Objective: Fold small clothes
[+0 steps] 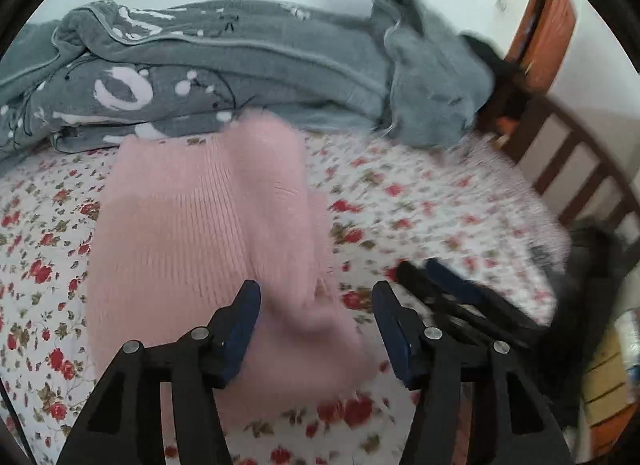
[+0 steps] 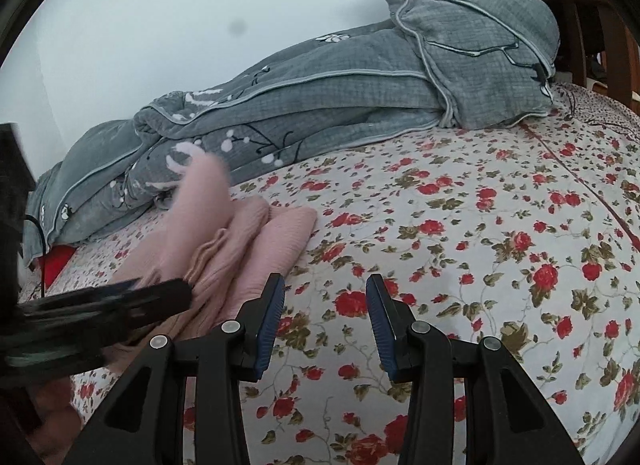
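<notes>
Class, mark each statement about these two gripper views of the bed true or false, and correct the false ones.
1. The pink knitted garment lies on a floral bedsheet. True.
2. The left gripper is clamped shut on the garment. False: its jaws stand open, with the pink knit showing between them.
3. The right gripper is open over bare sheet, holding nothing. True.
4. The blanket bunched along the wall is bright yellow. False: it is grey with white markings.
5. The pink garment sits to the right of the right gripper in the right wrist view. False: it sits to the left.
</notes>
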`<move>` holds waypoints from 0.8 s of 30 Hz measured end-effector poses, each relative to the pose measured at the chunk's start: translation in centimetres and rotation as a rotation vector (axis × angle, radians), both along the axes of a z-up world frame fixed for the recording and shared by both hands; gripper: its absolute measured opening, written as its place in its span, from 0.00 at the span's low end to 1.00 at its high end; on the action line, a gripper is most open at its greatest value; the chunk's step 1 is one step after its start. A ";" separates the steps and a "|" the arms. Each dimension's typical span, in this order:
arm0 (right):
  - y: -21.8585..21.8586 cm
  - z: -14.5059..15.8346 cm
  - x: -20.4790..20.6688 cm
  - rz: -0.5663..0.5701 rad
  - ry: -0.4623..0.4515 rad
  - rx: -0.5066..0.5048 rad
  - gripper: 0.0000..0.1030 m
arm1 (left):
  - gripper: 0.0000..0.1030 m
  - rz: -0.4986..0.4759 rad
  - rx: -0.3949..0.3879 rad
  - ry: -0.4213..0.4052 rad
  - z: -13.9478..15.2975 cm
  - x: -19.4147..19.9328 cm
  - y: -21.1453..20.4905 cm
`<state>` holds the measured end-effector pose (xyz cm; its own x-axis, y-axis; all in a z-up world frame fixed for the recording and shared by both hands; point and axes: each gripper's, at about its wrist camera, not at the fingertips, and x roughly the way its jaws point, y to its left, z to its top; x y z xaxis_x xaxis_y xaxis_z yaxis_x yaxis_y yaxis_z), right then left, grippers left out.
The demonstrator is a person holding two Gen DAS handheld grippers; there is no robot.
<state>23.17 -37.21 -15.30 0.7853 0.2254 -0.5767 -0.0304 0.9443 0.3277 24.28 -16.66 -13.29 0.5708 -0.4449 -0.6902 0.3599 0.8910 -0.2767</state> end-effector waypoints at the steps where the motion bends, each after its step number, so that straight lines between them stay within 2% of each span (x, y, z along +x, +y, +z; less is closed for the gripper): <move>1: 0.1 0.1 0.0 0.008 0.000 0.007 0.42 | 0.61 0.011 -0.027 -0.024 0.6 -0.6 1.4; 3: 0.4 0.4 0.2 0.025 -0.001 0.029 0.45 | 0.69 0.052 -0.061 -0.083 1.4 -1.5 4.2; 6: 0.8 0.8 0.8 0.075 0.004 0.126 0.52 | 0.69 0.144 -0.047 -0.144 1.0 -2.4 8.6; 11: 2.5 1.0 3.3 0.130 0.046 0.247 0.54 | 0.69 0.223 -0.029 -0.104 -2.2 -0.8 13.2; 14: 3.8 0.8 5.0 0.154 0.075 0.299 0.59 | 0.70 0.183 -0.060 -0.091 -4.5 0.0 13.8; 17: 5.1 0.2 6.7 0.170 0.131 0.324 0.60 | 0.70 0.123 -0.151 -0.087 -5.7 -0.1 14.8; 20: 6.4 -0.8 7.9 0.181 0.178 0.323 0.61 | 0.71 0.098 -0.201 -0.043 -6.2 0.4 15.2; 21: 6.8 -0.9 7.9 0.176 0.178 0.305 0.54 | 0.71 0.093 -0.217 -0.033 -6.4 0.5 15.3; 22: 7.2 -0.8 7.6 0.161 0.160 0.273 0.33 | 0.71 0.091 -0.227 -0.026 -6.6 0.5 15.4; 24: 7.6 0.0 6.8 0.149 0.099 0.218 0.25 | 0.71 0.087 -0.234 -0.027 -6.5 0.3 15.2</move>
<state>30.00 -29.59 -15.31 0.6764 0.4613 -0.5741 -0.1219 0.8389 0.5305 24.61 -1.41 -19.80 0.6308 -0.5394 -0.5578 0.2951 0.8317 -0.4704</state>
